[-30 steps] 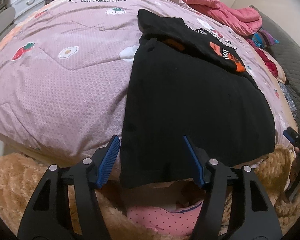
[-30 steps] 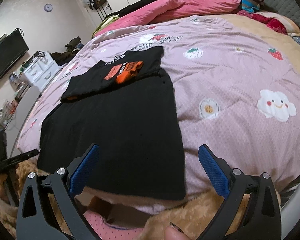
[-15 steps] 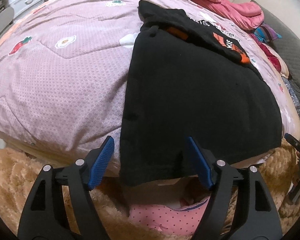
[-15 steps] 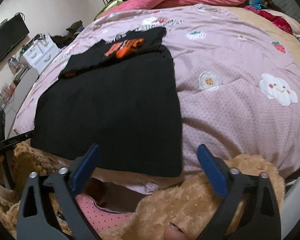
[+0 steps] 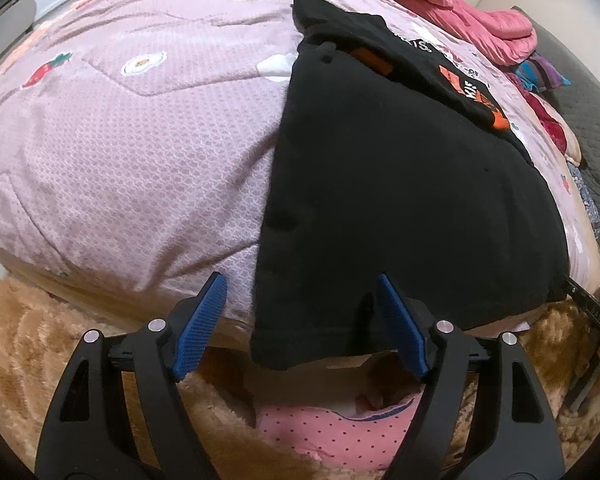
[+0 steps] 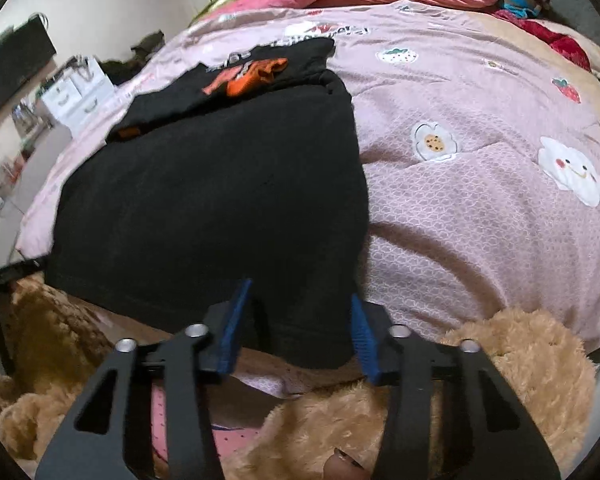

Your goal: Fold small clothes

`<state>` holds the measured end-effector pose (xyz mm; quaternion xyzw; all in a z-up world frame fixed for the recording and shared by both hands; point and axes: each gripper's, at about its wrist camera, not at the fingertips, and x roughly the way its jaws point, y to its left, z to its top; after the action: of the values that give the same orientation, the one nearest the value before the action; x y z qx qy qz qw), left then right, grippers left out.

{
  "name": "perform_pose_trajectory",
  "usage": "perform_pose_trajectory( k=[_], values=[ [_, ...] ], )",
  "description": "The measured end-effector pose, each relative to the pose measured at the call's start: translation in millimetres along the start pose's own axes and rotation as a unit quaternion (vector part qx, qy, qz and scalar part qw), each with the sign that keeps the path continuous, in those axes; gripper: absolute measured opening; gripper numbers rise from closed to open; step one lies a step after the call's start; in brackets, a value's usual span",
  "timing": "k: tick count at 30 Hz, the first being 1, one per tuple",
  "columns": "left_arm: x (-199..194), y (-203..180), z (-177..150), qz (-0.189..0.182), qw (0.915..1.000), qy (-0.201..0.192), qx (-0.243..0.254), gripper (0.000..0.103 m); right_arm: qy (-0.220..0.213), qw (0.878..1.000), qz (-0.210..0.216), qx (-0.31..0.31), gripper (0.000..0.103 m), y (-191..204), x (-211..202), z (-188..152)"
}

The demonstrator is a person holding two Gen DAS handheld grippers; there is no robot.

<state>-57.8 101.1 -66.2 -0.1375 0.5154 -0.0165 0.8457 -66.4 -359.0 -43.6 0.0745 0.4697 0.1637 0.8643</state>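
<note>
black fabric fills both views: one plain black garment (image 5: 400,184) lies flat on a pink quilt (image 5: 132,152).

left wrist view: long axis of the garment runs from the near bed edge up and away; its hem hangs just over that edge. beyond its far end lies a second black garment, a folded printed shirt (image 5: 420,60), one orange patch with white letters, "kis" legible, the rest too small to read. grey lettering on the quilt near it, unreadable. quilt motifs counted: one strawberry, one flower, part of one cloud. left gripper (image 5: 300,324) has its two blue pads wide apart, jaws opening; the hem's left corner sits between them, and the pads are not pressing on it as far as i can tell. tan fleece (image 5: 32,340) below, pink dotted cloth (image 5: 340,428) in the gap.

right wrist view: same garment (image 6: 212,200), long axis again near-to-far, printed shirt (image 6: 244,76) at the far end with orange print, letters blurred. right gripper (image 6: 296,320) straddles the hem's right corner, jaws closing, cloth between the blue pads; contact not certain. quilt (image 6: 480,208) shows one cloud face, one cookie flower, three strawberries. one fingertip (image 6: 342,468) at the bottom edge.
</note>
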Motion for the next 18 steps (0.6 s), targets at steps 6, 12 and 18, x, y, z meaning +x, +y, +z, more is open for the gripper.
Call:
perform_pose_trajectory(
  k=[6, 12, 18],
  values=[
    [1.7, -5.1, 0.1, 0.008, 0.9999, -0.002, 0.010, 0.063, -0.047, 0.998, 0.039, 0.014, 0.007, -6.3, -18.7, 2.0],
    [-0.8, -5.1, 1.8, 0.009, 0.9999, -0.006, 0.012, 0.037, -0.106, 0.992, 0.066, 0.019, 0.007, -10.5, -47.2, 11.7],
    [0.5, -11.6, 1.4, 0.018, 0.9995, -0.004, 0.024, 0.026, -0.137, 0.987, 0.081, 0.021, 0.007, -9.4, -63.9, 25.7]
  ],
)
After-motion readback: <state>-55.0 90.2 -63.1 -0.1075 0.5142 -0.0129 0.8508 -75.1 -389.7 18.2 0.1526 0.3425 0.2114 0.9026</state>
